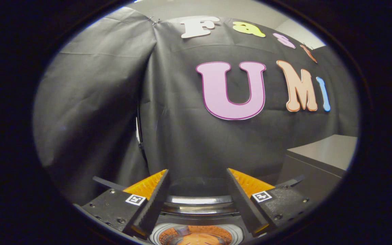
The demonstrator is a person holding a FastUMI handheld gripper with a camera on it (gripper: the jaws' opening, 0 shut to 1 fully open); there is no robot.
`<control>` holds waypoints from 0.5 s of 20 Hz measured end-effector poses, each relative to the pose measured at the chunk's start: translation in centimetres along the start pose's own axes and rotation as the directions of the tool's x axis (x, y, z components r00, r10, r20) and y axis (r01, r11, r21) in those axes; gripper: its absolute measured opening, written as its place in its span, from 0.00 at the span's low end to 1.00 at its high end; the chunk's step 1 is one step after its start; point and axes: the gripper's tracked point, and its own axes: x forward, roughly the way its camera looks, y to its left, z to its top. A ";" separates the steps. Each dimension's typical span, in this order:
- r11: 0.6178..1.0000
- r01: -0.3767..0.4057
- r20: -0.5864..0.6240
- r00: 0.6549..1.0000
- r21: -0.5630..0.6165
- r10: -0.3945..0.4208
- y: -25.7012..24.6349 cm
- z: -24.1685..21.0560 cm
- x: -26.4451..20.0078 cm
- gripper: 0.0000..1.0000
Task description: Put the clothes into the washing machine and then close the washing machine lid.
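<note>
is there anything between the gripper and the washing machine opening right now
Nothing visible does. The gripper is open, its fingers apart and holding nothing, and the washing machine opening shows directly below, between the fingers. The lid looks raised.

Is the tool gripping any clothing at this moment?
No. The tool is open, its fingers spread apart with nothing between them, above the washing machine's round opening.
</note>
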 end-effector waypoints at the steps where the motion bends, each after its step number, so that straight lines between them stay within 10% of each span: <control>1: 1.000 -0.006 0.009 1.000 0.000 0.006 0.0 0.1 -0.1 0.98; 10: 0.999 0.000 -0.055 0.998 0.035 0.002 -0.2 -3.0 -1.5 1.00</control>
